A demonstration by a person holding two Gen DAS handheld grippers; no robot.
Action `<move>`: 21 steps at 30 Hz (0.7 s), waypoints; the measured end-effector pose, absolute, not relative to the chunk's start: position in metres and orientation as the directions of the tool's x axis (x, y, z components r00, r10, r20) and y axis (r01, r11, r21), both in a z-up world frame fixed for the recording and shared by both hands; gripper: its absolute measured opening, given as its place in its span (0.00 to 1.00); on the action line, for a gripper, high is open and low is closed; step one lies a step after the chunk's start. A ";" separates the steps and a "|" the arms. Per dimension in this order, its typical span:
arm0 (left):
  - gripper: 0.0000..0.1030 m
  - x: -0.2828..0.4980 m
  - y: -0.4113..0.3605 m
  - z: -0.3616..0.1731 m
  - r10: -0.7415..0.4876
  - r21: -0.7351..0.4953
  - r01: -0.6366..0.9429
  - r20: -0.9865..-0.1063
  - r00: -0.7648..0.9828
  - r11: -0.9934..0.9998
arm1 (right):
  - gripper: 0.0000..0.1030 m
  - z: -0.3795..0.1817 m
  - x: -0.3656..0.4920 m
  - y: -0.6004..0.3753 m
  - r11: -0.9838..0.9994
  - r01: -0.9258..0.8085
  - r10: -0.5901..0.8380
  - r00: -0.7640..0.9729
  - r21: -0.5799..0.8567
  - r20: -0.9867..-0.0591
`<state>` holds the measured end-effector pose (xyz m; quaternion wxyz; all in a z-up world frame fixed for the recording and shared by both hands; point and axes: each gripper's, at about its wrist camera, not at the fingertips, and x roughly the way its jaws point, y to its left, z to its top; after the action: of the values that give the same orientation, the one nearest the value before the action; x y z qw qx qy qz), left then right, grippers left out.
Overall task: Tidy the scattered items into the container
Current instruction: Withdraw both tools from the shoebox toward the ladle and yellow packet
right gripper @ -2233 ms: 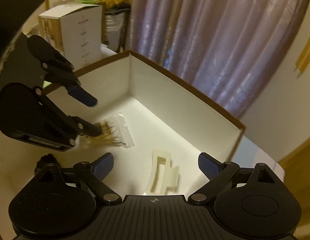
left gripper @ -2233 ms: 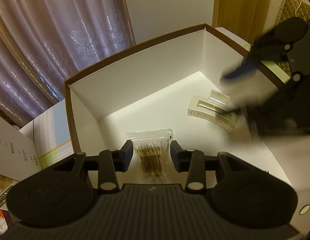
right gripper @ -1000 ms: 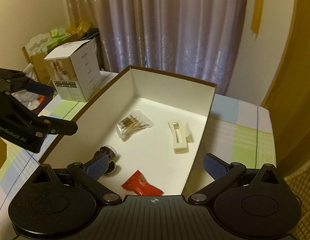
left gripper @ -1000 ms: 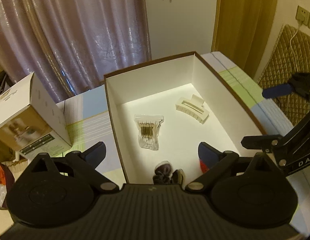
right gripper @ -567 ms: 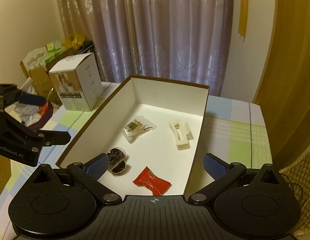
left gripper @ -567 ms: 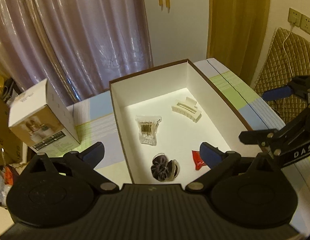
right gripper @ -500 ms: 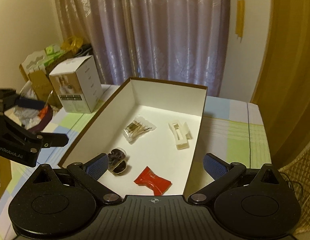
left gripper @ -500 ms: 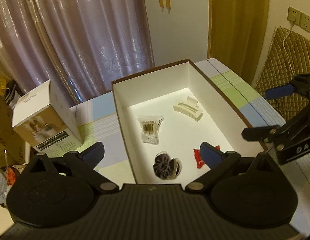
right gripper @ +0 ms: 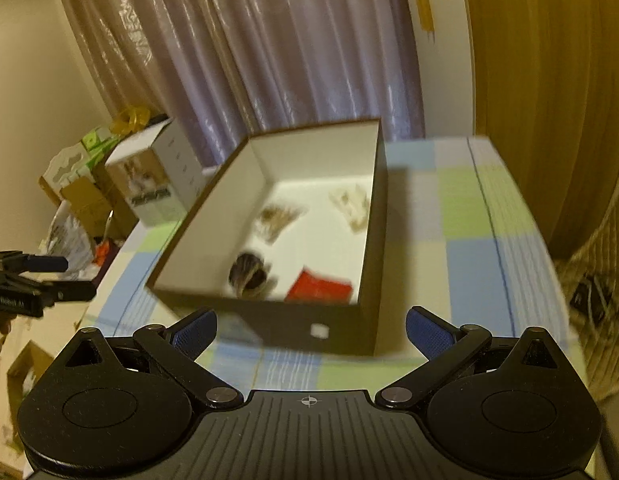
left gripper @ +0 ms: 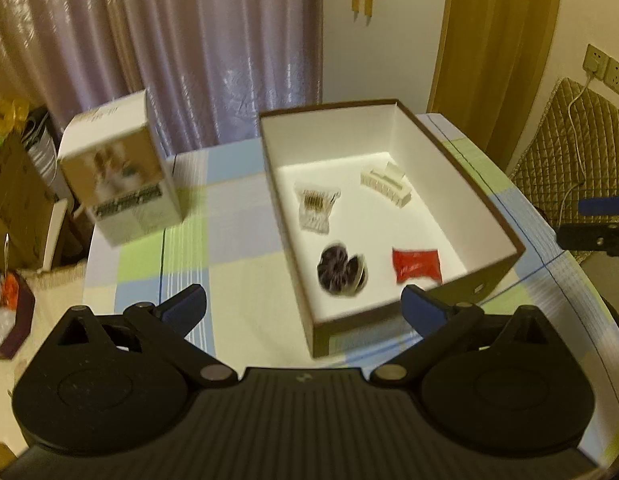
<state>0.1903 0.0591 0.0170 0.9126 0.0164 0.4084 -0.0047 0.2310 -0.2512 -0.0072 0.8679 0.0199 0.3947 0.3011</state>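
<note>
A brown box with a white inside (left gripper: 475, 196) (right gripper: 373, 208) stands on the checked table. In it lie a bag of cotton swabs (left gripper: 317, 206) (right gripper: 278, 216), a cream hair clip (left gripper: 385, 185) (right gripper: 351, 203), a dark scrunchie (left gripper: 341, 272) (right gripper: 249, 274) and a red snack packet (left gripper: 416, 266) (right gripper: 319, 288). My left gripper (left gripper: 303, 308) is open and empty, held back above the box's near end. My right gripper (right gripper: 311, 330) is open and empty, in front of the box's near wall. Each gripper shows at the edge of the other's view.
A white product carton (left gripper: 119, 184) (right gripper: 157, 178) stands on the table left of the box. Cardboard boxes and bags (right gripper: 75, 188) crowd the floor at the left. A quilted chair (left gripper: 577, 140) stands at the right. Curtains hang behind.
Both grippers have pulled back and up from inside the box. The left let go of the swab bag and opened wide. The whole box and table now show.
</note>
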 end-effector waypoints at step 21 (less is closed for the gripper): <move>0.99 0.071 0.072 -0.072 -0.071 -0.104 -0.031 -0.838 0.541 0.994 | 1.00 -0.078 0.124 -0.253 0.773 -0.588 0.527 0.388 0.238 -0.756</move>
<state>0.0714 0.0721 -0.0716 0.8763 -0.0534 0.4787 -0.0113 0.1239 -0.2526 -0.0776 0.8322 -0.0342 0.4405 0.3350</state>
